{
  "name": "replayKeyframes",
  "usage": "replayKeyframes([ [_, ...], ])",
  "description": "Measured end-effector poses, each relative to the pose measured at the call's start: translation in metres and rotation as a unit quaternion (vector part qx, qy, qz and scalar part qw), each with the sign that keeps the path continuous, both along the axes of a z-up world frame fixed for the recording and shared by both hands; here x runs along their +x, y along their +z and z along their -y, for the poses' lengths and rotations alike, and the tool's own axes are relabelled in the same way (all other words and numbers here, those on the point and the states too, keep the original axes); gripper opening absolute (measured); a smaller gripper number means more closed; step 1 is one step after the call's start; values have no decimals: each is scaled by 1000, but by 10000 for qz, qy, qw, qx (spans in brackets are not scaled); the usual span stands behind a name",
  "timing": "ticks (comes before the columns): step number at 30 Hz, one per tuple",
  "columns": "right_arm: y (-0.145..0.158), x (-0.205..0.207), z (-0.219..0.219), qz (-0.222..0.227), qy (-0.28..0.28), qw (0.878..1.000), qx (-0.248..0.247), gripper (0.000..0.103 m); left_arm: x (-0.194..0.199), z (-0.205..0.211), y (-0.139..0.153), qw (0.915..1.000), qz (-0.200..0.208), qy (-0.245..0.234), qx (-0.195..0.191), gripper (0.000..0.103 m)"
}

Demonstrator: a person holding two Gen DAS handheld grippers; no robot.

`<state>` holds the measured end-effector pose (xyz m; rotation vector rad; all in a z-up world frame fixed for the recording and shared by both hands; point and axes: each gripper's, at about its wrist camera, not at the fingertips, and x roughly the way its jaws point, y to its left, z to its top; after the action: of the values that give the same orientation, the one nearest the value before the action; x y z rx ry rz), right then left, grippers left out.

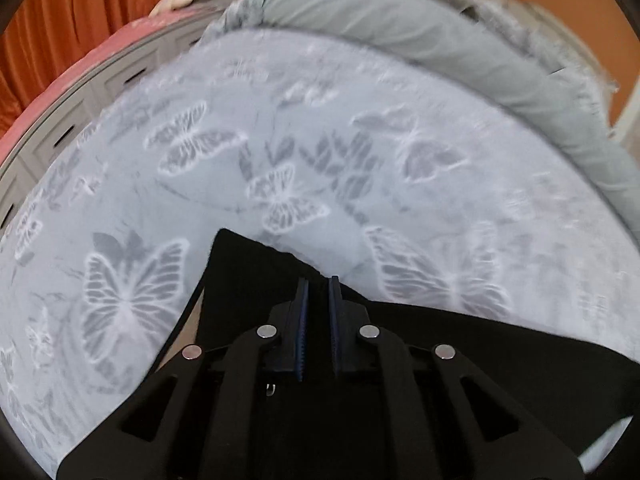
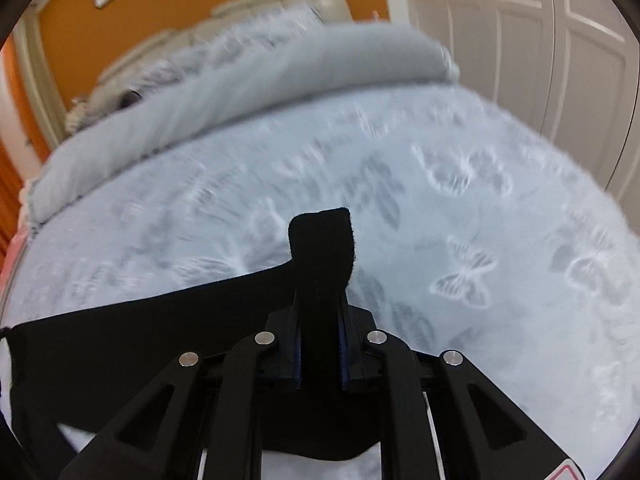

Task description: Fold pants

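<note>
The black pants (image 1: 248, 272) lie on a pale blue bed sheet (image 1: 280, 140) printed with butterflies. In the left wrist view my left gripper (image 1: 318, 284) is shut on the pants, black cloth filling the narrow gap between its blue pads. A thin black drawstring (image 1: 188, 312) hangs off the left edge of the cloth. In the right wrist view my right gripper (image 2: 322, 300) is shut on the pants (image 2: 160, 320). A bunched fold of the cloth (image 2: 322, 236) sticks up past its fingertips, and the cloth stretches away to the left across the sheet (image 2: 440, 200).
A rolled grey duvet (image 1: 440, 40) (image 2: 240, 92) runs along the far side of the bed. White drawers (image 1: 80, 108) and orange curtains (image 1: 80, 12) stand past the bed's left edge. White panelled doors (image 2: 540, 40) stand to the right.
</note>
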<state>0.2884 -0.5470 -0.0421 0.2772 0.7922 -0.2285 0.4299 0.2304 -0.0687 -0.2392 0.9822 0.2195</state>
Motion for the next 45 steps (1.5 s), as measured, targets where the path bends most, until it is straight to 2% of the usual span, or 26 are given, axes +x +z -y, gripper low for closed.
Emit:
replayKeyframes([
  [4,46,-51,-16,436,375,9983,-120,11,-52,-3,50,9978,493,-343,-297,8],
  [6,65,-83,-23,561,552,9967,-207,11,-91,-11,77,9951,718,-489,-473,8],
  [9,77,-128,-31,576,796,9945,-352,11,-145,-21,97,9932,850,-660,-454,8],
  [11,74,-154,-28,488,855,9943,-398,11,-178,-25,97,9932,820,-719,-405,8],
  [15,48,-202,-20,189,875,9954,-328,11,-238,-42,68,9955,461,-776,-278,8],
  [17,20,-222,-17,-131,882,9957,-244,11,-260,-49,42,9970,157,-735,-171,9],
  [20,-23,-235,-19,-609,862,9943,-147,12,-280,-59,-3,9977,-260,-552,-294,9],
  [21,-37,-238,-20,-744,803,9939,-139,13,-283,-61,-12,9978,-310,-494,-317,9],
  [22,-44,-239,-19,-809,739,9939,-89,20,-288,-63,-25,9977,-359,-414,-394,11],
  [23,-52,-243,-16,-834,552,9950,-8,23,-290,-64,-31,9978,-383,-367,-408,13],
  [25,-55,-257,-9,-671,187,9974,182,43,-296,-65,-36,9983,-344,-181,-423,27],
  [26,-51,-265,-4,-561,-7,9980,291,48,-300,-66,-35,9983,-339,-149,-448,34],
  [27,-46,-274,0,-460,-201,9980,375,60,-304,-65,-29,9984,-311,-101,-470,50],
  [28,-43,-282,2,-367,-323,9979,427,63,-309,-64,-20,9987,-199,-77,-465,63],
  [31,-26,-311,10,-27,-547,9965,627,63,-327,-53,10,9997,151,-64,-206,70],
  [32,-20,-321,12,61,-657,9951,734,63,-334,-43,28,9994,318,-102,19,72],
  [34,-14,-334,14,264,-770,9907,1091,63,-343,-23,50,9979,567,-155,276,88],
  [35,-11,-336,13,341,-777,9873,1341,64,-346,-7,64,9964,745,-223,329,91],
  [37,-6,-329,6,401,-654,9823,1708,67,-346,29,86,9928,1068,-515,155,92],
  [40,-5,-308,-8,186,-655,9782,1959,69,-344,73,96,9889,1213,-851,-65,93],
  [43,-5,-299,-27,270,-660,9663,2475,69,-331,120,82,9851,1118,-1236,-434,93],
  [45,-7,-282,-47,-75,-568,9702,2356,75,-321,148,61,9823,965,-1458,-666,93],
])
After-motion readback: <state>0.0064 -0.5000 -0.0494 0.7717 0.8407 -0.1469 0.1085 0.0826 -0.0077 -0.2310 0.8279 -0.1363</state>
